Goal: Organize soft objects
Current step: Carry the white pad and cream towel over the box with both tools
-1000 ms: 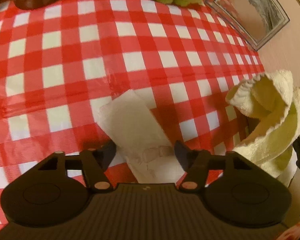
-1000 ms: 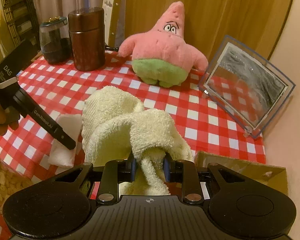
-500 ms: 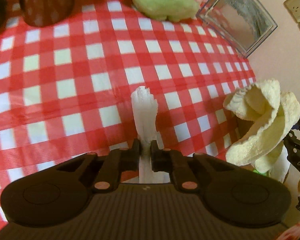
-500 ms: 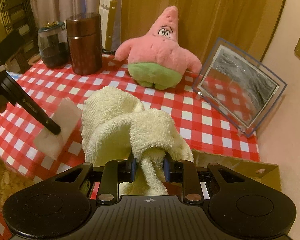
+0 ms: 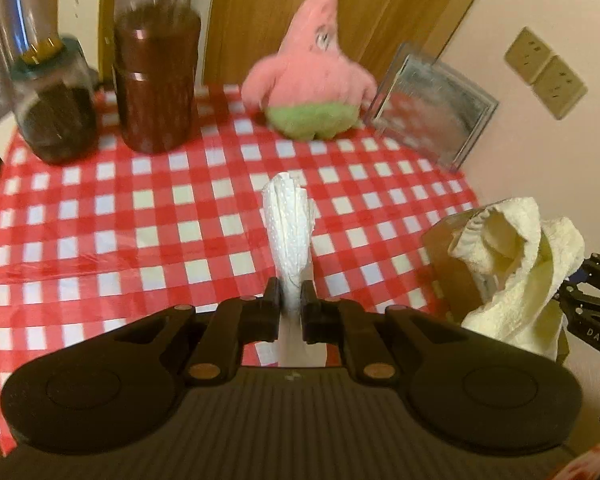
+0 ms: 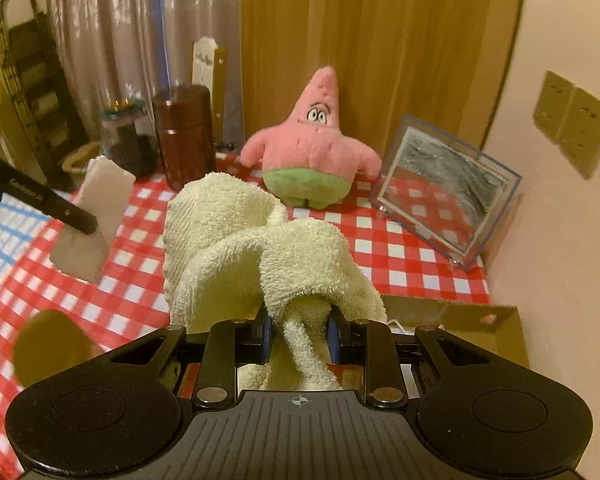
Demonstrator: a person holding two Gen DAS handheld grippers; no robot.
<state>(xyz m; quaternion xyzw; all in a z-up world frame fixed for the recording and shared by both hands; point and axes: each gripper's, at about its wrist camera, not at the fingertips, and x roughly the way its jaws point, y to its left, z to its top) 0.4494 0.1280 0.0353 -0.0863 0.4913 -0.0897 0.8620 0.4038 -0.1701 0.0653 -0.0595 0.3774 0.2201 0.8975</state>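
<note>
Our left claw point(image 5: 290, 300) has just clenched on the white napkin point(image 5: 290, 224), lifting it clear of the bench point(image 5: 140, 220); our right claw point(image 6: 298, 334) grips the yellow towel point(image 6: 260, 248), so both await stowing.

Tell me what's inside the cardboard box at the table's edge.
In the right wrist view, the cardboard box shows a bare inner wall and a thin white cord. The yellow towel held by the right gripper hides the rest.

White tissue sheet point(image 5: 290, 236) pinched into a narrow upright fold in my left gripper point(image 5: 290, 304), clear of the checked cloth; pale-yellow terry towel point(image 6: 260, 256) bunched and draped over my right gripper point(image 6: 299, 336), clamped between its pads, hanging free.
</note>
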